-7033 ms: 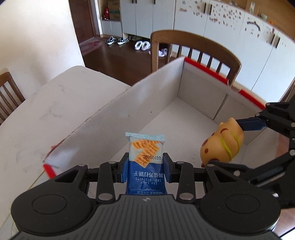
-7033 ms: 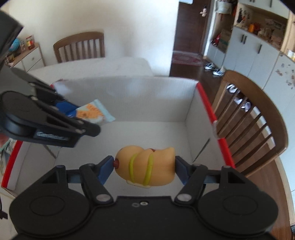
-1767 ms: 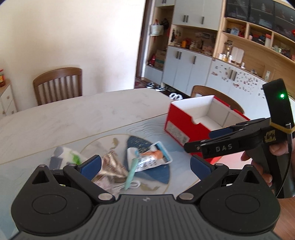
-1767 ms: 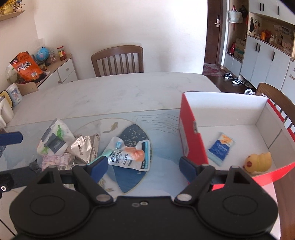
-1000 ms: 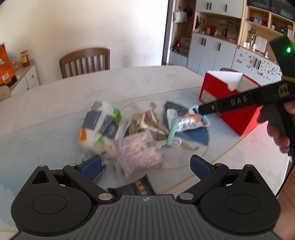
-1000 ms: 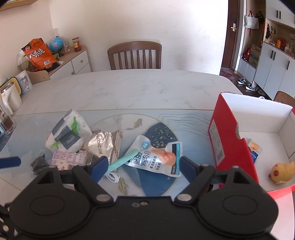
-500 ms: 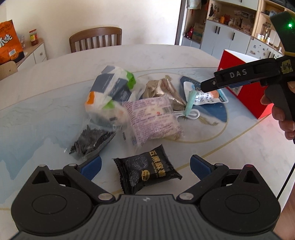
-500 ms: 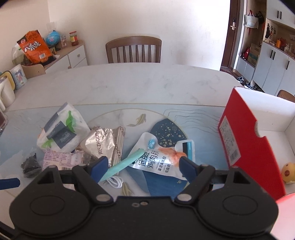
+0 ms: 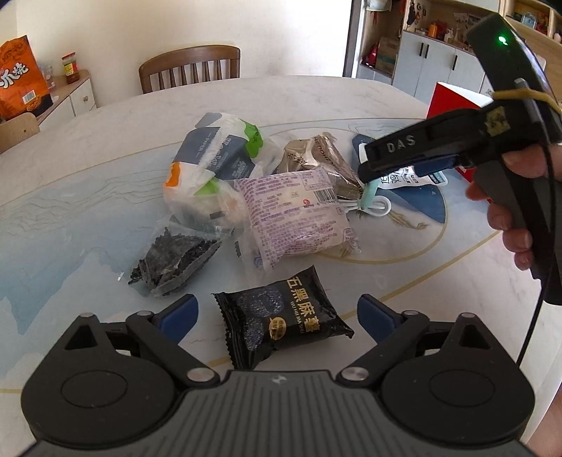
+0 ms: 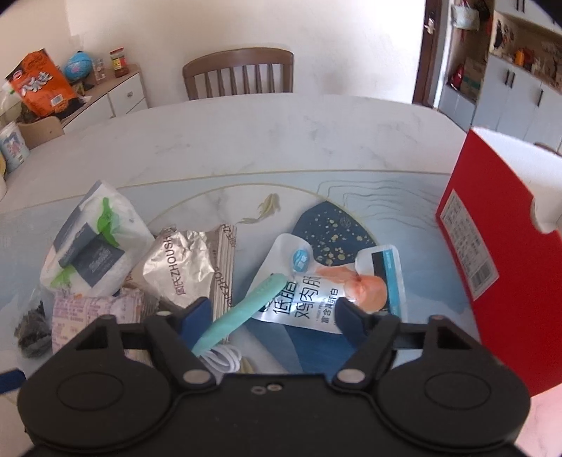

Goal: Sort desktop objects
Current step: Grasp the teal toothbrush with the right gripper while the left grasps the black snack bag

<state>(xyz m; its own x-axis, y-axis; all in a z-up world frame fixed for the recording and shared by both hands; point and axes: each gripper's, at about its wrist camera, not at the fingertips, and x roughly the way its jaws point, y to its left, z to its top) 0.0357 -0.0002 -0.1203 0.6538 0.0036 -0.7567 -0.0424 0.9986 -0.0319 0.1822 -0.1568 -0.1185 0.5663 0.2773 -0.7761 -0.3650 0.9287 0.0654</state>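
2 close downward views, shared snack pile (image 9: 281, 197)

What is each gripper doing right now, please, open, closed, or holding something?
Left gripper: open and closing around the black glossy snack packet, not gripping yet.
Right gripper: open and closing over the mint-green slender brush, nothing held.

Plain cream wall (image 10: 246, 31) at far side, daylit. Wooden slat-back chair (image 10: 239, 72) against far edge of white marble-look table (image 10: 263, 133); table's near part carries blue wave-and-fish print. Far left: low white drawer cabinet (image 10: 119, 91) holding orange snack bag (image 10: 42, 84), small globe (image 10: 79, 65), red-lidded jar (image 10: 117, 63). Far right: dark wood door (image 10: 430, 49), grey-white cupboards (image 9: 432, 66) under open wooden shelves with clutter. Second chair back (image 9: 17, 130) at left edge.
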